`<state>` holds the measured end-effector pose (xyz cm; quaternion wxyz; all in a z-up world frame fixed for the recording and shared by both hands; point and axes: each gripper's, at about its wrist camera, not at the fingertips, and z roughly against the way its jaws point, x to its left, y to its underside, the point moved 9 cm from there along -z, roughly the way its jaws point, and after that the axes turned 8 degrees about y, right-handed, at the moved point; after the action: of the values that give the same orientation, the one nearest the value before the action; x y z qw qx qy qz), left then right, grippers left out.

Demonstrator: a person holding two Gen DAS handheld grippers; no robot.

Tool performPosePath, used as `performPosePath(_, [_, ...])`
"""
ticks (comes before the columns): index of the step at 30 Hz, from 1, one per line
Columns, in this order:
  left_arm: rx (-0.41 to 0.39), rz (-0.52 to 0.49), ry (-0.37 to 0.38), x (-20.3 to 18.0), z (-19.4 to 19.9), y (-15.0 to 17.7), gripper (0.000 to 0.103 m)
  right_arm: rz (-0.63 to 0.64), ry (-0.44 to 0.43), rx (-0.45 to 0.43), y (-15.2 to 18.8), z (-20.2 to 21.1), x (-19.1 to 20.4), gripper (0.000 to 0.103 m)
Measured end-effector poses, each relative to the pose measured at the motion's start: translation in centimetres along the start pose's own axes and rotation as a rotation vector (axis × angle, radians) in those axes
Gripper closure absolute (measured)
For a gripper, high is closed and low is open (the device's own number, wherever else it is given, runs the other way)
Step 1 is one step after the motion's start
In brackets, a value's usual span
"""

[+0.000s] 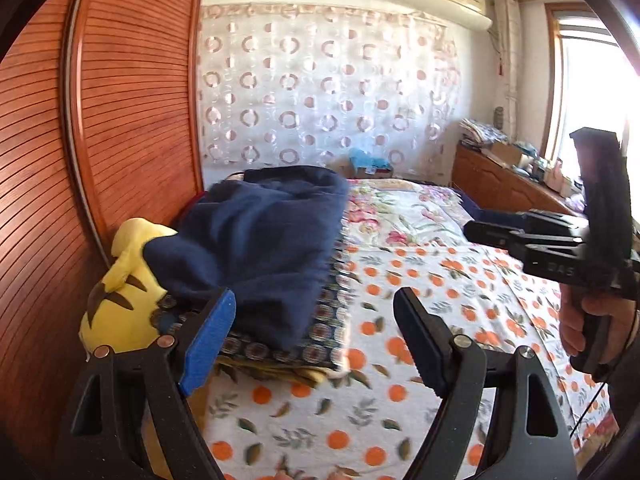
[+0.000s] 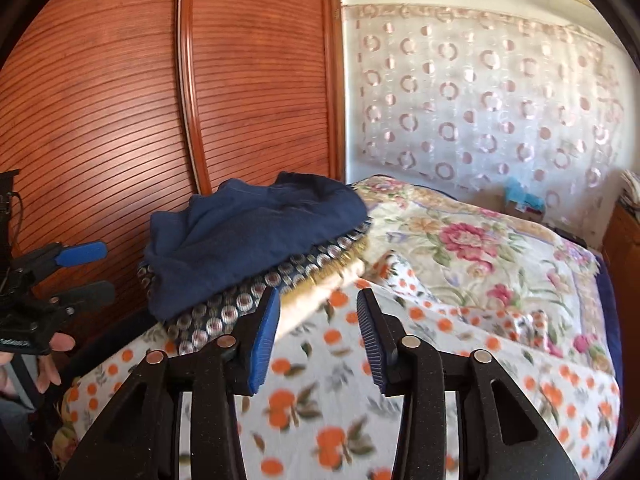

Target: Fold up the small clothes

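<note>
Orange-print bedding (image 1: 400, 360) covered the bed. At ten o'clock a navy garment (image 1: 264, 248) lay folded atop a patterned stack (image 1: 320, 336). Left gripper (image 1: 312, 344) stood wide, right gripper (image 2: 318, 344) narrower, both empty. That piece looked done; further clothes probably remained.

The left gripper (image 1: 316, 336) is held wide open over the orange-dotted sheet (image 1: 360, 420), with nothing between its fingers. A dark blue cloth (image 1: 260, 240) is piled on a patterned folded cloth (image 1: 304, 344), beside a yellow plush toy (image 1: 120, 304).
</note>
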<state>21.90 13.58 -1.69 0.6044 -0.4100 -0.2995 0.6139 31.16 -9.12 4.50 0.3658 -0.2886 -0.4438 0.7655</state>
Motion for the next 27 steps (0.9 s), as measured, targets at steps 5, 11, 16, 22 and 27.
performPosePath(5, [0.020,-0.024,0.058,-3.6,0.0,0.8,0.021,-0.033,0.042,-0.029,1.5,4.7,-0.5,0.042])
performPosePath(11, [0.031,-0.041,0.082,-7.1,0.3,1.9,0.021,-0.067,0.099,-0.028,3.9,7.8,-0.5,0.034])
performPosePath(16, [0.027,-0.064,0.088,-9.7,0.8,2.4,0.021,-0.116,0.161,-0.025,6.2,11.0,-0.6,0.032])
performPosePath(22, [0.026,-0.074,0.096,-11.8,1.7,2.9,0.021,-0.162,0.229,-0.036,7.2,14.2,0.2,0.028])
performPosePath(27, [0.032,-0.073,0.117,-13.4,2.2,3.4,0.021,-0.193,0.266,-0.035,8.3,16.4,1.0,0.022])
